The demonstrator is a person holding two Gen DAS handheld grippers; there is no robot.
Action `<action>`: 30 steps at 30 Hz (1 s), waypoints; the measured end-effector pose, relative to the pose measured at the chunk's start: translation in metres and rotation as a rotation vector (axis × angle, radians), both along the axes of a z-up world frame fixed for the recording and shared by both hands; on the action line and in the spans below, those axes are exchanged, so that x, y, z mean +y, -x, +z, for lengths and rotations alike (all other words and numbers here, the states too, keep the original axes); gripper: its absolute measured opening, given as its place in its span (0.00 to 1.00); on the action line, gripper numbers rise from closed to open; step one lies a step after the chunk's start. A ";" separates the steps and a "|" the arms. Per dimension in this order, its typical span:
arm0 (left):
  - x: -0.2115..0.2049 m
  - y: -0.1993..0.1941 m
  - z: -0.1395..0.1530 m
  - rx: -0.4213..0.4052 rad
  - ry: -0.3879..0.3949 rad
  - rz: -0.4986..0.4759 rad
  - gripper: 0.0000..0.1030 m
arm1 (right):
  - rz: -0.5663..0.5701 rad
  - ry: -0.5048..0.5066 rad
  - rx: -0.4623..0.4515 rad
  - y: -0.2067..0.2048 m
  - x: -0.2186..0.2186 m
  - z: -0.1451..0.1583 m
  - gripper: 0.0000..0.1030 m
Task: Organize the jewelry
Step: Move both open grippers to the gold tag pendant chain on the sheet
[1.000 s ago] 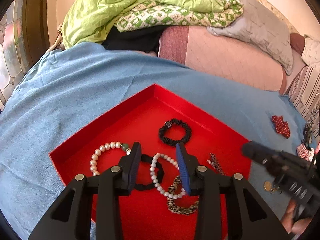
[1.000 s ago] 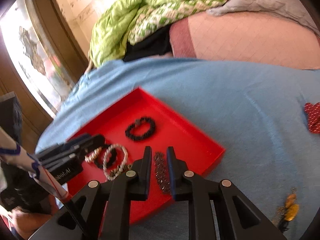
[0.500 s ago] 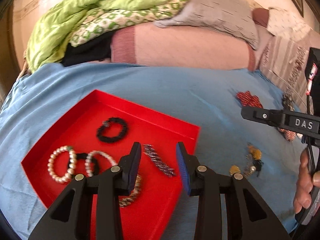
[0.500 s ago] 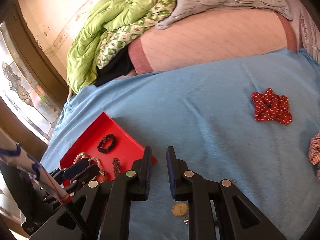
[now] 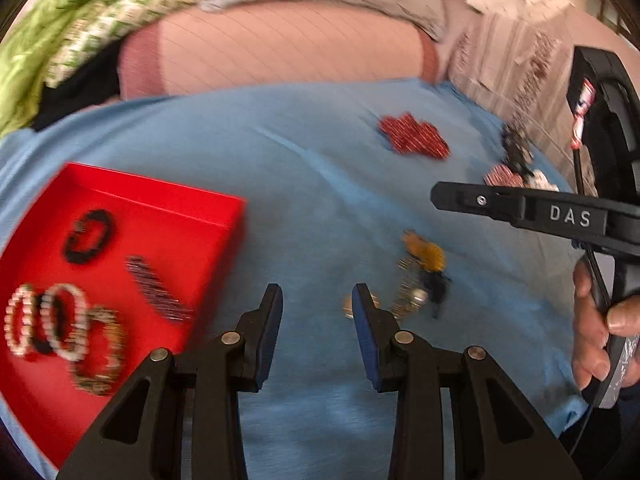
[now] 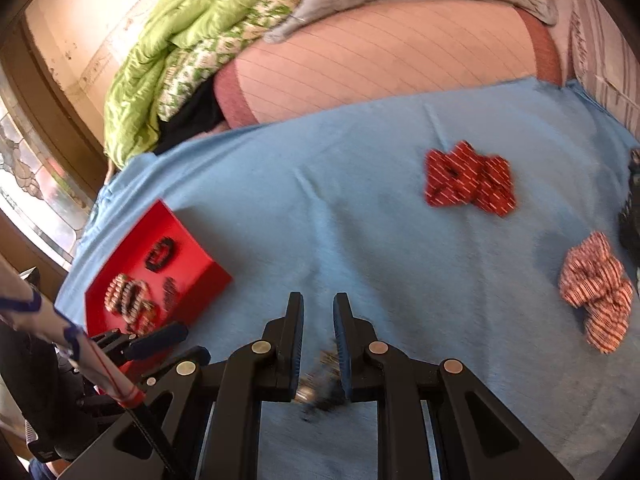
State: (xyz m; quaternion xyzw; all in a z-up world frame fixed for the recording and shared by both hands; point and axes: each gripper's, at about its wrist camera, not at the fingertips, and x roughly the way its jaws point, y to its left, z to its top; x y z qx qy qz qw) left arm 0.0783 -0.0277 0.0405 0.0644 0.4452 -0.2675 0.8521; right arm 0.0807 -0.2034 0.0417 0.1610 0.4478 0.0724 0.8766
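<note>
A red tray (image 5: 160,196) lies at the left on the blue cloth. It holds a black scrunchie (image 5: 90,236), pearl bracelets (image 5: 44,328), a dark barrette (image 5: 158,292) and a patterned bracelet (image 5: 100,356). My left gripper (image 5: 317,294) is open and empty over bare cloth just right of the tray. A gold and black earring cluster (image 5: 424,264) lies just right of its right finger. My right gripper (image 6: 318,300) is shut with nothing in it. It hovers over the same blurred cluster (image 6: 320,384), which shows under its fingers. In the left wrist view it (image 5: 438,196) enters from the right.
A red scrunchie (image 6: 468,178), a striped scrunchie (image 6: 596,292) and a dark piece (image 6: 632,208) lie further right on the cloth. A pink mattress edge (image 6: 400,68), a green quilt (image 6: 160,72) and a grey pillow lie behind. A hand (image 5: 596,332) holds the right gripper.
Both grippers have swung to the right, from above the red tray to over the blue cloth by the earring cluster. The tray now sits at the left of both views. Neither jaw gap has changed.
</note>
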 end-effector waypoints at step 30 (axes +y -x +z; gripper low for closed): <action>-0.001 -0.012 0.010 -0.069 0.010 0.047 0.12 | 0.116 0.137 0.098 -0.024 0.032 -0.038 0.25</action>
